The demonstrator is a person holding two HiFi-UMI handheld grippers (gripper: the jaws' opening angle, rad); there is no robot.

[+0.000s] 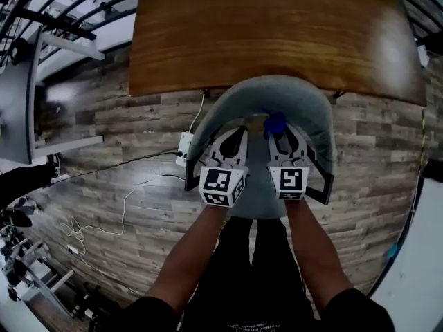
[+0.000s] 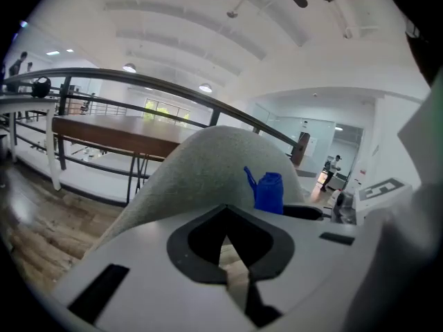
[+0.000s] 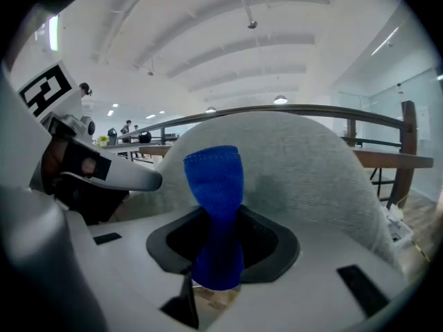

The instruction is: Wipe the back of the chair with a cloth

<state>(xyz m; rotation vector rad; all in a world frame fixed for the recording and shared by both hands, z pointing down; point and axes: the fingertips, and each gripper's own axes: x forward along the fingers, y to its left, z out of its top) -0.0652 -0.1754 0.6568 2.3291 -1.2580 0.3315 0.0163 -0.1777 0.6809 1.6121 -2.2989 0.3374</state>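
Note:
The grey upholstered chair back (image 1: 277,92) curves round just ahead of both grippers, below the table edge. My right gripper (image 1: 282,135) is shut on a blue cloth (image 1: 275,122); in the right gripper view the cloth (image 3: 216,206) stands up out of the shut jaws right in front of the chair back (image 3: 311,164). My left gripper (image 1: 237,133) hovers beside it over the seat, jaws together with nothing in them. In the left gripper view the chair back (image 2: 208,164) fills the middle and the cloth (image 2: 268,191) shows at its right.
A wooden table (image 1: 277,33) stands just beyond the chair. A white power strip (image 1: 184,149) with cables lies on the plank floor to the left. Shelving and racks (image 1: 41,68) line the far left. The person's legs are under the seat's near edge.

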